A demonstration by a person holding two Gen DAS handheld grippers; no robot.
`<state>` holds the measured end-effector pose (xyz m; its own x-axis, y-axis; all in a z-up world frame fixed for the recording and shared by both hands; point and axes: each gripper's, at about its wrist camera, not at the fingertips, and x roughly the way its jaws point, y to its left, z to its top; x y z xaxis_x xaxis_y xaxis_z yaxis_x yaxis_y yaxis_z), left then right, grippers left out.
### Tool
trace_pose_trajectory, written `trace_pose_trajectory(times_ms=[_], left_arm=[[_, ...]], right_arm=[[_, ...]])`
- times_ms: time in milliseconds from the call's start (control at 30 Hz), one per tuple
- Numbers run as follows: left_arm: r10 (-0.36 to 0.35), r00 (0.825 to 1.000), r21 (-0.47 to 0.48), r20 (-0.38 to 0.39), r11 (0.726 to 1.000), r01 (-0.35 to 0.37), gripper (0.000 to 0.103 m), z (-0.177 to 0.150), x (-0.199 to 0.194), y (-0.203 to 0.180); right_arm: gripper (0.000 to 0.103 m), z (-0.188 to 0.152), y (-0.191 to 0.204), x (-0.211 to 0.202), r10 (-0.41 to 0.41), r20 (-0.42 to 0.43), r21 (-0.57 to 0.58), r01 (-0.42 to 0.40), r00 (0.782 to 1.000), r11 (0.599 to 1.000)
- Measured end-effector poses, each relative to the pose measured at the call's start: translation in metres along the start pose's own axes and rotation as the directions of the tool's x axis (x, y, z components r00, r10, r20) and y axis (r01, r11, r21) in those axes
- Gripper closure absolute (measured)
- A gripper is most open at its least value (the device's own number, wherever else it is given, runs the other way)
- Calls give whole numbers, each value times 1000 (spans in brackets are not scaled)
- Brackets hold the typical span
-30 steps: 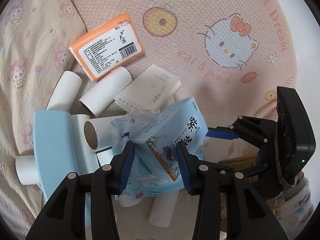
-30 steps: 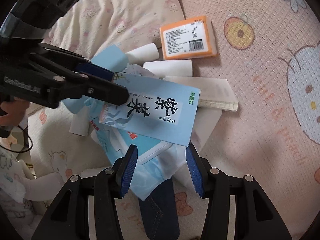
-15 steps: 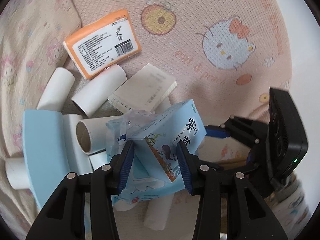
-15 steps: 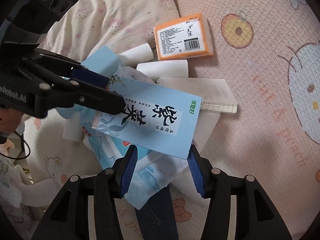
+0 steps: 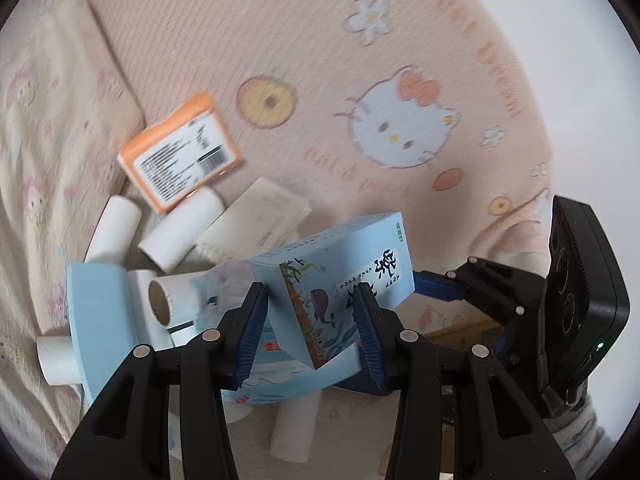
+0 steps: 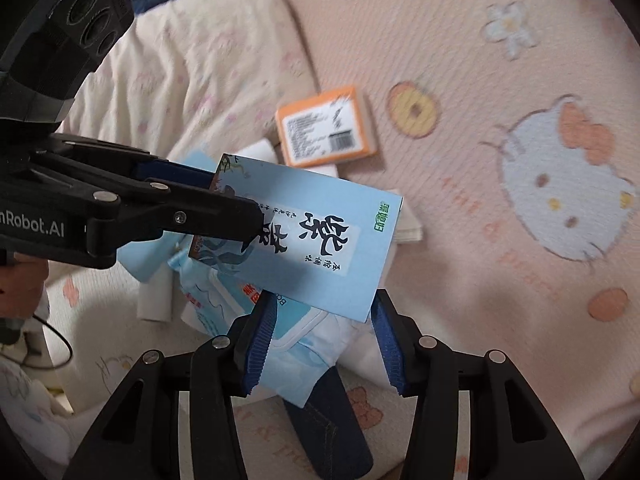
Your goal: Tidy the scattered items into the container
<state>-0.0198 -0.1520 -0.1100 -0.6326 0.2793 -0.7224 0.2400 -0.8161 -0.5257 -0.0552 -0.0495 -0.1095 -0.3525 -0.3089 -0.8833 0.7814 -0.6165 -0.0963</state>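
box (image 5: 340, 276): held off mat (image 5: 400, 40) | left gripper (image 5: 310, 328): clamped on its end | right gripper (image 6: 322, 340): jaws just narrowing, gripping its other end

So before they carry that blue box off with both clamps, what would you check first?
1. Left gripper grips the light blue box: ok, its pads clamp one end.
2. Right gripper grips it too: ok, its jaws have just been closing and pinch the other end.
3. Box free of the pile: cannot tell, a blue wrapper lies right under it.
4. Container in sight: not ok, neither view shows one.
5. Pile cleared: not ok, the orange pack and cardboard tubes lie on the bedding.
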Motion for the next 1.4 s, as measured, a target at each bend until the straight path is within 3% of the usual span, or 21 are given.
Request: trace_pose_trajectory(times_ms=[200,300,533,667,833,967,1133,1400], left_arm=[[-16,1000,126,-4,992,16,55,-3,-21,-35],[-53,998,140,-20,989,55,55,-3,-25,-51],[-159,986,227,-44,960,164,54,-1,-25,-108],[-173,984,322,-47,929,179,54,-8,-23,-152],[-181,980,402,-79,894,197,54,-22,-18,-195],[-178,978,484,-110,850,209,54,-34,-14,-229],[-184,970,547,-162,801,243,53,-48,-2,-267],[-173,925,553,-339,759,344,51,-69,40,-312]], right_arm=[[57,-6,3,-36,-64,-1,84,64,998,994],[56,-16,6,-55,-119,12,97,117,993,988],[56,-48,-1,-109,-274,19,149,269,961,952],[56,-71,-17,-134,-297,21,257,282,955,924],[56,-99,-23,-154,-359,-1,311,341,933,887],[56,-126,-32,-171,-355,-15,385,334,935,861],[56,-156,-44,-191,-398,-33,475,365,917,801],[55,-197,-64,-206,-443,-113,526,431,890,733]])
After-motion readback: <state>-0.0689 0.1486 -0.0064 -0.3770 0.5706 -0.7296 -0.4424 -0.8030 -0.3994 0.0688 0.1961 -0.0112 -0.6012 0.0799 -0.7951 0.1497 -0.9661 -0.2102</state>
